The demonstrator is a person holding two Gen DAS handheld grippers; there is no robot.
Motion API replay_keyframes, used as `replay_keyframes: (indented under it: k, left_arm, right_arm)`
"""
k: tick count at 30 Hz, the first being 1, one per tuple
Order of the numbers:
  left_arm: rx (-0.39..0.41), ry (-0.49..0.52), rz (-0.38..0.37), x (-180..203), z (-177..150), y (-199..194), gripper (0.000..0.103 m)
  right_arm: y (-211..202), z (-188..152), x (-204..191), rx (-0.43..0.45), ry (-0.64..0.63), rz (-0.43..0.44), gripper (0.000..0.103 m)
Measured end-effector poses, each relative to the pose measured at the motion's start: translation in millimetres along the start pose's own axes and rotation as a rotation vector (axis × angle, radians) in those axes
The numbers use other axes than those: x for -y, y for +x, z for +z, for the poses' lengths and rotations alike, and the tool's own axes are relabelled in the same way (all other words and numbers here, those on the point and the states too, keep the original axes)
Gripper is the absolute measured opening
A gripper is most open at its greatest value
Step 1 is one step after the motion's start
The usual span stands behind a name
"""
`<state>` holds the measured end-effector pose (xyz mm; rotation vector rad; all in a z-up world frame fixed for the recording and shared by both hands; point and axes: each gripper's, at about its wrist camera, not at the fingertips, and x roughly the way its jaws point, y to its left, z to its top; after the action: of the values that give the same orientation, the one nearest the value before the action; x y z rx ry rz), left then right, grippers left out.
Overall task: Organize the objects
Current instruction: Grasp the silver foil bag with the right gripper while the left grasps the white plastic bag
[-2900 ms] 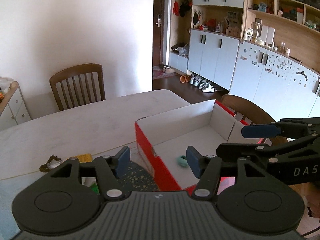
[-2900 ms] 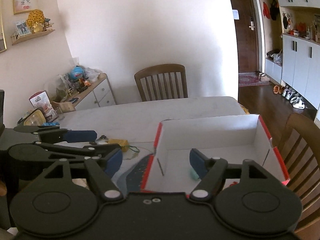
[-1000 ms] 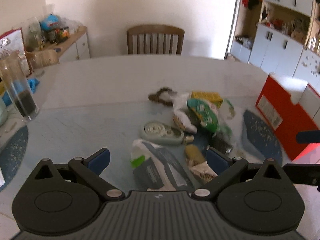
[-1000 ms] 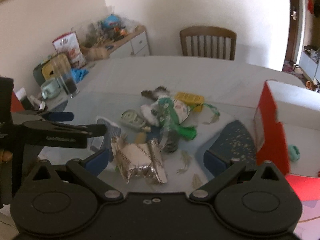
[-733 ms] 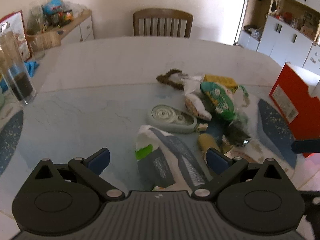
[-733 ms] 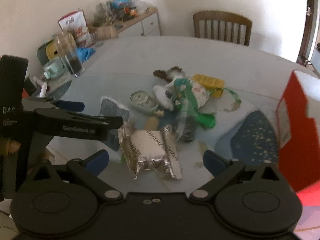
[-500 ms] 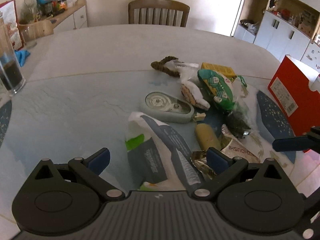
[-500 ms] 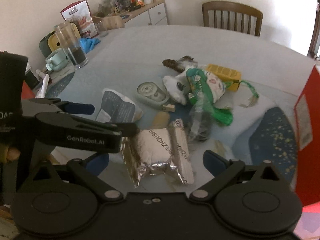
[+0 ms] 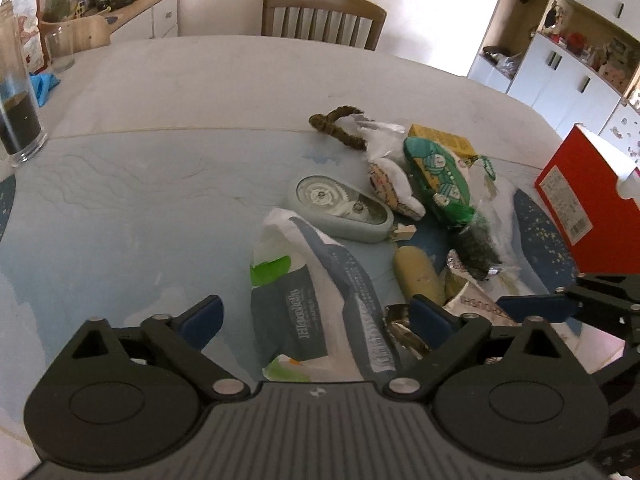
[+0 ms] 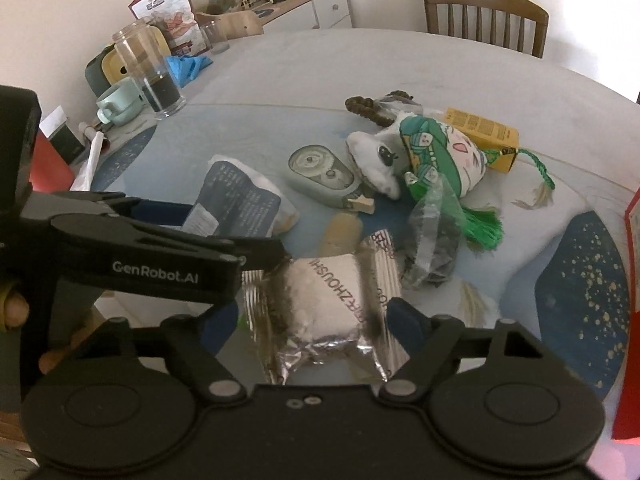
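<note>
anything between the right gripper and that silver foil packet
Nothing visible. The silver foil packet already lies between the right gripper fingers, whose jaws have just been closing. The left gripper reaches in just beside it, over the grey pouch.

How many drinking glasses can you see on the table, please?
2: a tall glass holding a dark liquid beside the mint mug, and an empty glass further back near the sideboard. Clutter there may hide more.
</note>
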<state>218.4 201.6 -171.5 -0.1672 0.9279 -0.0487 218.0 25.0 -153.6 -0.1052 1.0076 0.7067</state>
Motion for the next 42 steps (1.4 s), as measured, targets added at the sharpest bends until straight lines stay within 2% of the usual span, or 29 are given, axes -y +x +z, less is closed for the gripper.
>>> replay_keyframes:
  k: [1,4,5,8,10,12,13,14,15,17,25,30,31,34,36,38,42]
  left_arm:
    - [0.0,-0.001,-0.006,1,0,-1,0.093]
    - [-0.001,-0.006,-0.032,2,1,-4,0.072]
    - [-0.005,-0.008,-0.034,4,1,-5,0.062]
    - [-0.007,-0.017,-0.055,6,1,-10,0.045]
    - [0.002,-0.013,-0.057,8,2,-14,0.039]
    - [0.008,-0.001,-0.048,11,2,-18,0.033]
    - [0.012,0.0,-0.046,12,2,-20,0.033]
    - [0.018,-0.002,-0.046,12,2,-22,0.031]
    - [0.026,-0.005,-0.046,11,3,-24,0.031]
    - [0.038,-0.011,-0.039,10,3,-28,0.029]
    - [0.049,-0.03,-0.009,1,1,-41,0.028]
    - [0.04,-0.039,0.002,-3,-2,-44,0.027]
    - [0.039,-0.039,0.004,-4,-3,-45,0.026]
    - [0.04,-0.038,0.004,-3,-4,-46,0.023]
    - [0.043,-0.035,0.006,-1,-5,-47,0.021]
    - [0.044,-0.034,0.009,-1,-5,-47,0.019]
    - [0.048,-0.033,0.004,0,-5,-48,0.014]
  right_arm:
    - [-1,0,1,0.002,0.003,-0.001,0.075]
    - [-3,-1,3,0.013,0.016,-0.004,0.068]
    - [-4,-1,4,0.014,0.021,-0.004,0.065]
    - [-5,-2,4,0.018,0.024,-0.013,0.058]
    - [-6,-3,2,0.022,0.013,-0.027,0.054]
    - [-7,-4,0,0.024,0.003,-0.027,0.055]
    - [-7,-4,-2,0.024,-0.008,-0.031,0.056]
    - [-8,-5,-3,0.03,-0.014,-0.036,0.063]
    - [-11,-5,-3,0.045,-0.009,-0.039,0.078]
    - [-14,-4,-1,0.078,0.012,-0.039,0.09]
    - [9,-3,7,0.004,0.037,-0.023,0.093]
    - [17,-4,-2,0.002,-0.021,-0.043,0.093]
    - [18,-4,-3,-0.004,-0.025,-0.041,0.092]
    - [18,-4,-4,-0.01,-0.038,-0.025,0.079]
    - [17,-4,-5,-0.018,-0.048,-0.007,0.063]
    - [14,-5,-8,-0.014,-0.059,-0.016,0.055]
    - [6,-7,-8,-0.012,-0.056,-0.006,0.05]
